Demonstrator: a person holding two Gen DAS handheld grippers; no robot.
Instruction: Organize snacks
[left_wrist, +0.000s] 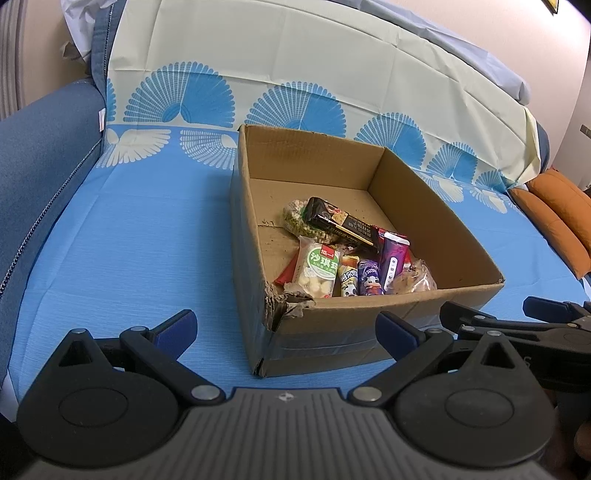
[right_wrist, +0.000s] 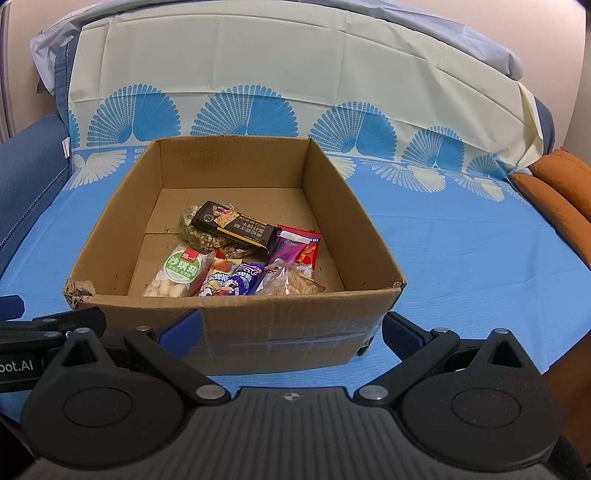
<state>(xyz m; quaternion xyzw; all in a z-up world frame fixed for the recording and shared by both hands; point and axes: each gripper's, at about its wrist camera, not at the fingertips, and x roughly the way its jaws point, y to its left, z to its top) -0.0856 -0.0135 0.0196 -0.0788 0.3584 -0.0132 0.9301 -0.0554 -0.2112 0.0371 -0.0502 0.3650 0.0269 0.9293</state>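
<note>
We see both the left gripper (left_wrist: 286, 330) and the right gripper (right_wrist: 291, 330) spread wide and empty before the cardboard box (right_wrist: 236, 325); the snacks (right_wrist: 236, 254) lie heaped inside toward its 6 o'clock wall. We judge the packets light, crinkly and slippery, their contents crushable; the stiff dark bar (right_wrist: 234, 225), topmost at 12 o'clock, is best pinched across its narrow width.

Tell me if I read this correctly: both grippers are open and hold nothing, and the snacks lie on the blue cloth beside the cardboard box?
One thing is wrong: the snacks lie inside the box, near its front wall, not on the cloth beside it. The right wrist view shows this plainly. The rest holds: the left gripper and the right gripper are both open and hold nothing.
</note>
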